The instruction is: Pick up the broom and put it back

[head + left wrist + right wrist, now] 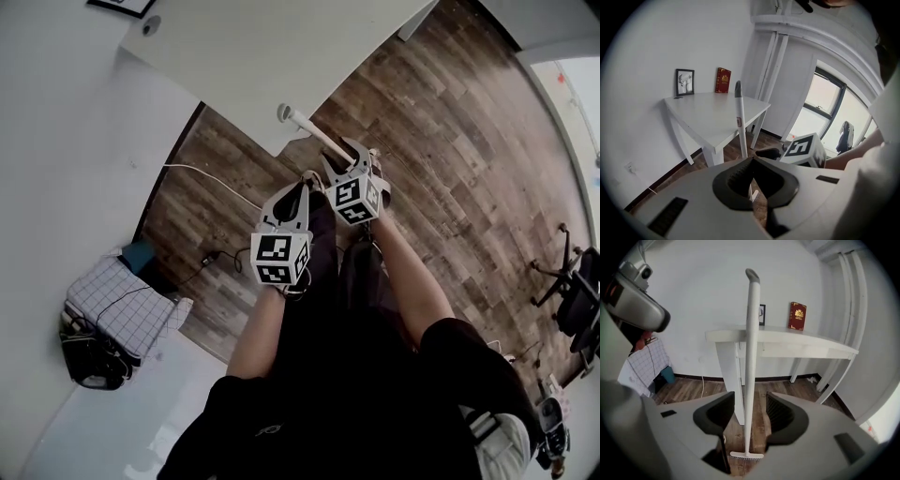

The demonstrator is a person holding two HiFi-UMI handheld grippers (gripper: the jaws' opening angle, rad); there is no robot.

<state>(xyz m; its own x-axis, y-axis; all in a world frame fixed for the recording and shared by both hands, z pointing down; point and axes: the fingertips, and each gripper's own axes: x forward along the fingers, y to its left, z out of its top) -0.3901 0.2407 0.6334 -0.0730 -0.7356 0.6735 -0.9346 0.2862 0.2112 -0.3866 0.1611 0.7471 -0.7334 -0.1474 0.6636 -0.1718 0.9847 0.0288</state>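
Observation:
A white broom (751,357) stands upright, its handle leaning on the edge of a white table (787,341) and its head (746,455) on the wooden floor. My right gripper (751,411) is open, and the handle passes between its jaws without touching either pad. From the head view the broom (305,125) slants off the table corner with the right gripper (345,157) around it. The left gripper (298,192) sits just left of it and nearer me. In the left gripper view that gripper (753,161) is shut on nothing, with the broom (738,117) ahead of it.
A red book (798,315) and a framed picture (761,315) stand on the table against the wall. A white cable (211,178) runs over the floor. A checked bag (122,305) and a black bag (89,361) lie at the left, and office chairs (572,291) stand at the right.

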